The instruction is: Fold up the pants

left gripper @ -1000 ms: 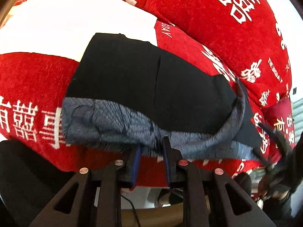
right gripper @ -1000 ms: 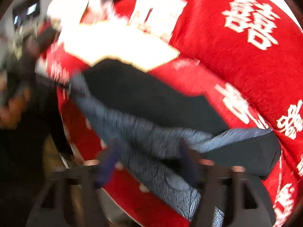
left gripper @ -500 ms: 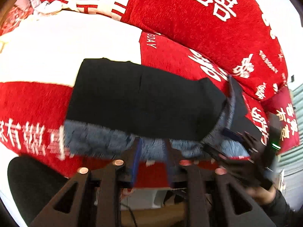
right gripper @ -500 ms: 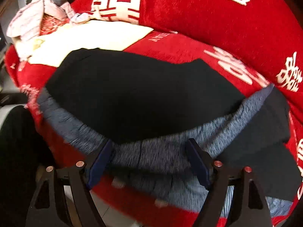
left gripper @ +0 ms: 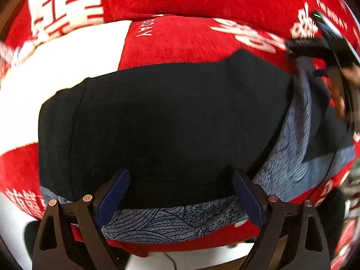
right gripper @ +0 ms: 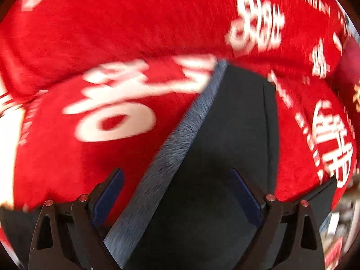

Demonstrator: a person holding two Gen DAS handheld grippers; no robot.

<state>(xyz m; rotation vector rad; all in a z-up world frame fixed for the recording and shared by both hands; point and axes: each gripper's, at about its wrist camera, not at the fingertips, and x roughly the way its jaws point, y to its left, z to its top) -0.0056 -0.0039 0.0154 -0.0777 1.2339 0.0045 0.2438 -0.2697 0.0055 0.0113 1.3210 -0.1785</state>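
The pants are black outside with a blue-grey patterned inside, lying folded on a red blanket with white characters. My left gripper is open, its jaws wide apart over the near edge of the pants, holding nothing. My right gripper is open over the pants' right end, where a blue-grey strip runs diagonally. The right gripper also shows in the left wrist view, blurred, at the pants' far right corner.
A red cushion with white characters rises behind the pants. A white patch of the blanket lies to the left. The blanket's front edge drops off just below the left gripper.
My left gripper has opened, letting go of the pants' near edge, and moved closer over them. My right gripper has swung to the pants' right end and stays open.
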